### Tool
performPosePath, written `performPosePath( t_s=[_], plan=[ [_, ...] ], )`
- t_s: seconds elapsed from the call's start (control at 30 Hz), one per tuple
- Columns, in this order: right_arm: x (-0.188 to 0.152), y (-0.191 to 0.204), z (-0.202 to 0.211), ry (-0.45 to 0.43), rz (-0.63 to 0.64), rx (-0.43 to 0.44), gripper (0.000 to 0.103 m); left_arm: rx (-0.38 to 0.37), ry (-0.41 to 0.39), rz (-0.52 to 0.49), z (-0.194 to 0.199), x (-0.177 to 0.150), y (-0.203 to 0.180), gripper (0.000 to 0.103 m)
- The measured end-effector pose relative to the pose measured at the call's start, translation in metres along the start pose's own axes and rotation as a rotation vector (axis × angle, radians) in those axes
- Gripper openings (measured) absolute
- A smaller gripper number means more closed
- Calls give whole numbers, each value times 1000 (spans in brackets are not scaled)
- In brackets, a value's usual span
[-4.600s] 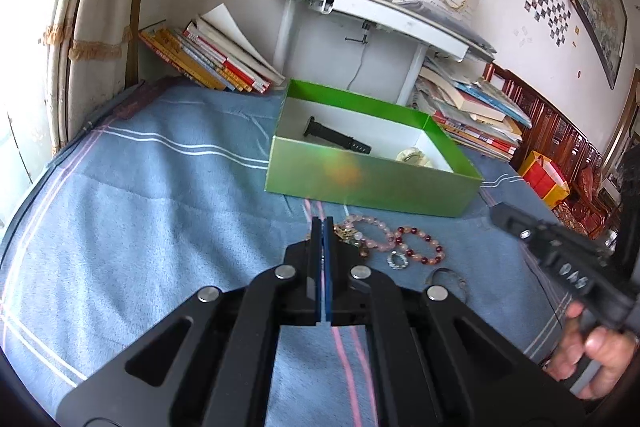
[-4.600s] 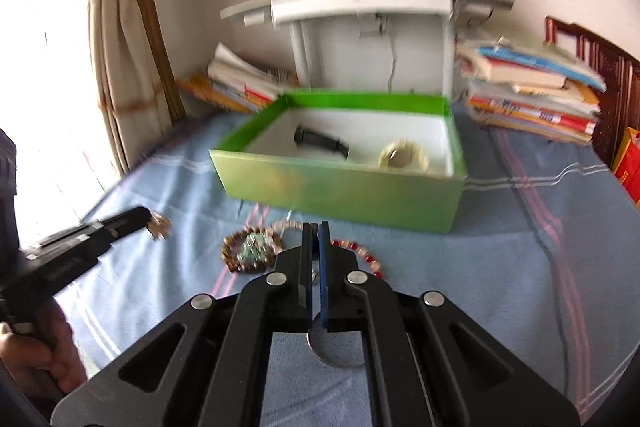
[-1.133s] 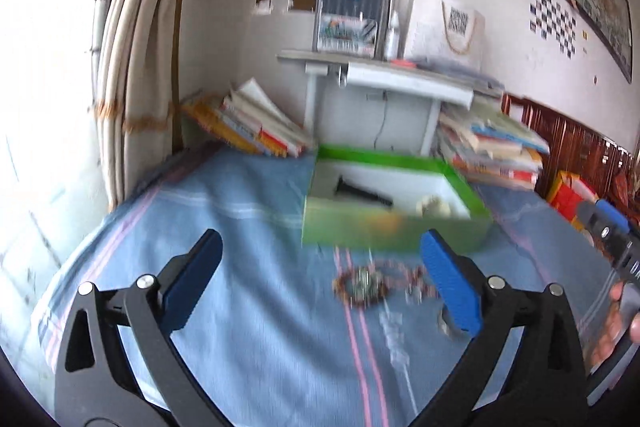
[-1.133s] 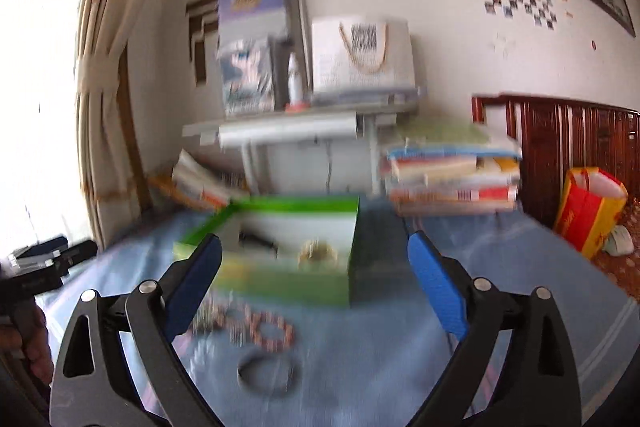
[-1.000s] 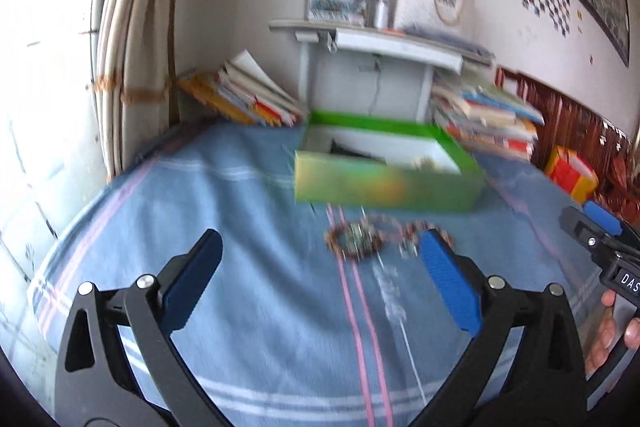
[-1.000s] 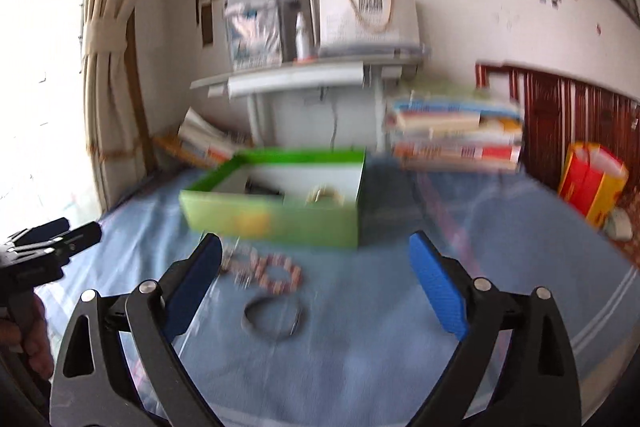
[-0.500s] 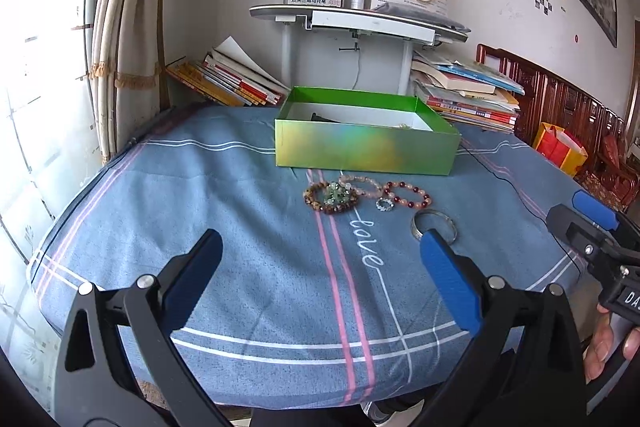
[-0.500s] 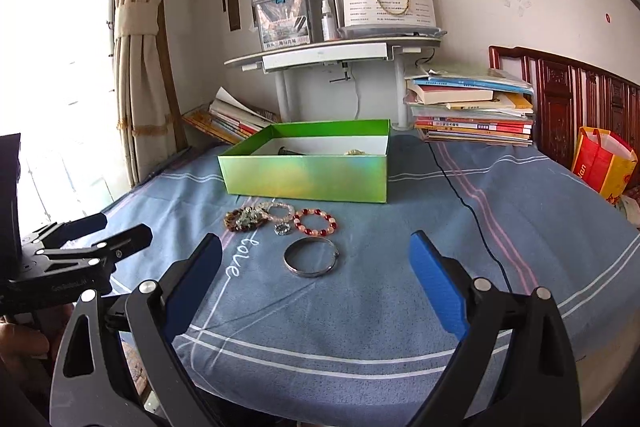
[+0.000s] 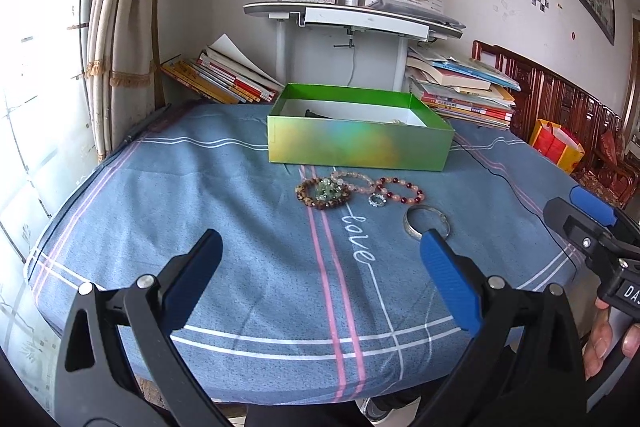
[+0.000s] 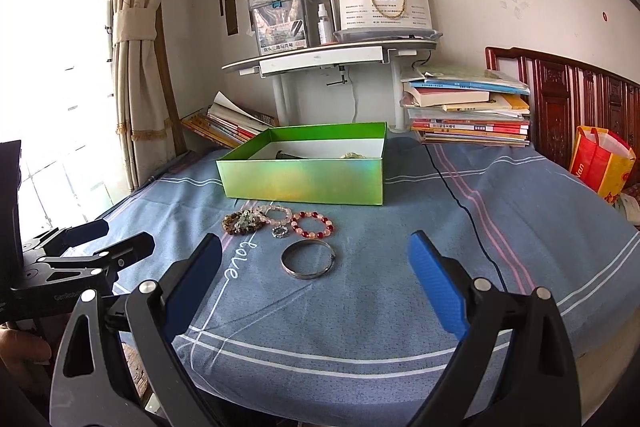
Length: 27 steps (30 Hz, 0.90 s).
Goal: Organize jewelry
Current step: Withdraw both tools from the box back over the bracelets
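An open green box [image 9: 360,143] [image 10: 308,183] stands on the blue-clothed table and holds a black item and a pale bracelet. In front of it lie a brown bead bracelet with green stones [image 9: 322,193] [image 10: 242,221], a pink bead bracelet [image 9: 354,179] [image 10: 276,213], a red bead bracelet [image 9: 400,189] [image 10: 312,225], a small ring [image 9: 377,201] [image 10: 279,233] and a silver bangle [image 9: 426,223] [image 10: 307,259]. My left gripper [image 9: 320,275] is open and empty, held back over the table's near edge. My right gripper [image 10: 314,275] is open and empty, also held back.
A white shelf stand [image 9: 352,19] with boxes stands behind the table. Book stacks lie at the back left [image 9: 220,79] and back right [image 10: 468,115]. A black cable [image 10: 472,223] runs over the cloth on the right. A curtain [image 10: 140,47] hangs at the left.
Both grippers, shut 4.6 s ago near the jewelry, have opened and pulled back from the table. In the last half second little has moved.
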State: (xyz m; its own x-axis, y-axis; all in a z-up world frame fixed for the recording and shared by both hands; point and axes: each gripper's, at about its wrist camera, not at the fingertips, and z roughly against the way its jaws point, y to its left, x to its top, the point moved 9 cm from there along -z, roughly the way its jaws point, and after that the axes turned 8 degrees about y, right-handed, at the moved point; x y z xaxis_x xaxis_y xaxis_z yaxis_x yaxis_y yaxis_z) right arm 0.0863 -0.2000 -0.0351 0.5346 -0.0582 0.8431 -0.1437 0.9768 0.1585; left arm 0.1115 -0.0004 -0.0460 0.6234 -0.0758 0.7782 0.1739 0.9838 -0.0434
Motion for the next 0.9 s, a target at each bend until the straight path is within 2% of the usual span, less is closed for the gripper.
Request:
performPosePath(
  t_s=[0.53, 0.77, 0.9],
  plan=[
    [-7, -3, -12, 27, -8, -3, 92, -6, 28, -4, -13, 1, -1, 97],
    [-11, -10, -21, 46, -25, -1, 92, -25, 81, 4, -41, 15, 2, 90],
    [-13, -15, -29, 63, -29, -5, 92, -16, 116, -4, -65, 28, 1, 78]
  ],
)
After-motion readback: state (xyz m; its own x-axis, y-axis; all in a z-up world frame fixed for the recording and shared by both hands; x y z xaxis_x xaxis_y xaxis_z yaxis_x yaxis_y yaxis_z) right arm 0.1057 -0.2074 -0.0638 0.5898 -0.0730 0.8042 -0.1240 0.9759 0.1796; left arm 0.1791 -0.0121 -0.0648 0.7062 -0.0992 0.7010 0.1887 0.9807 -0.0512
